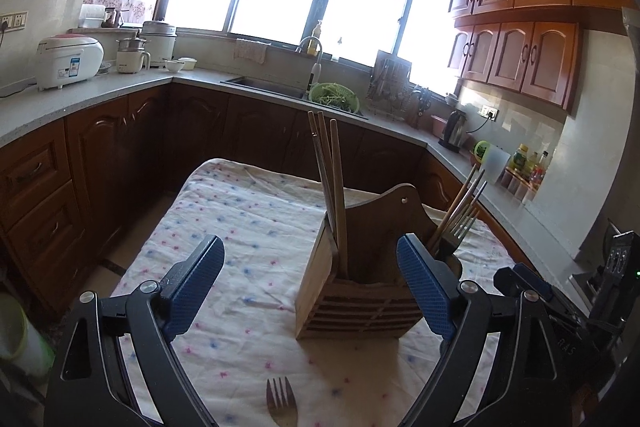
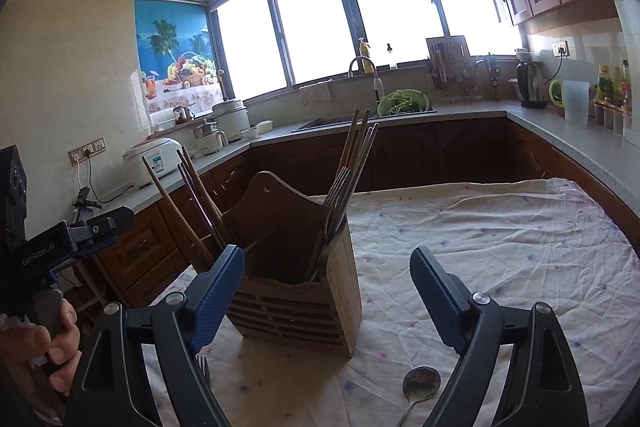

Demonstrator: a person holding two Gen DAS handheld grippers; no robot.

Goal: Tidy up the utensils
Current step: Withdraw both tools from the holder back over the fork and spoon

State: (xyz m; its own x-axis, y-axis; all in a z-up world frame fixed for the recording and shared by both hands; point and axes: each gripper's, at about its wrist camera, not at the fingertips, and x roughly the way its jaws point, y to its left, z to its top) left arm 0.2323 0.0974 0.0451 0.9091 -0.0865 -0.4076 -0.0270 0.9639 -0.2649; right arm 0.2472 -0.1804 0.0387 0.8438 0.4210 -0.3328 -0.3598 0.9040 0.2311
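Observation:
A wooden utensil holder (image 1: 356, 291) (image 2: 296, 287) stands on the cloth-covered table (image 1: 248, 219). It holds wooden chopsticks (image 1: 330, 163) in its left part and chopsticks with forks (image 1: 456, 223) (image 2: 344, 195) in its right part. A loose fork (image 1: 281, 407) lies on the cloth below my left gripper (image 1: 310, 291), which is open and empty, its jaws wide apart just in front of the holder. A spoon (image 2: 420, 383) lies on the cloth near my right gripper (image 2: 328, 299), also open and empty, with the holder between its fingers' line of view.
Kitchen counters (image 1: 120, 87) run around the table with a rice cooker (image 1: 68, 61), a sink with a green colander (image 1: 334, 97), a kettle (image 2: 530, 83) and bottles (image 2: 612, 83). A green cup (image 1: 20, 331) sits at the far left. The other gripper's body (image 2: 60, 247) shows left.

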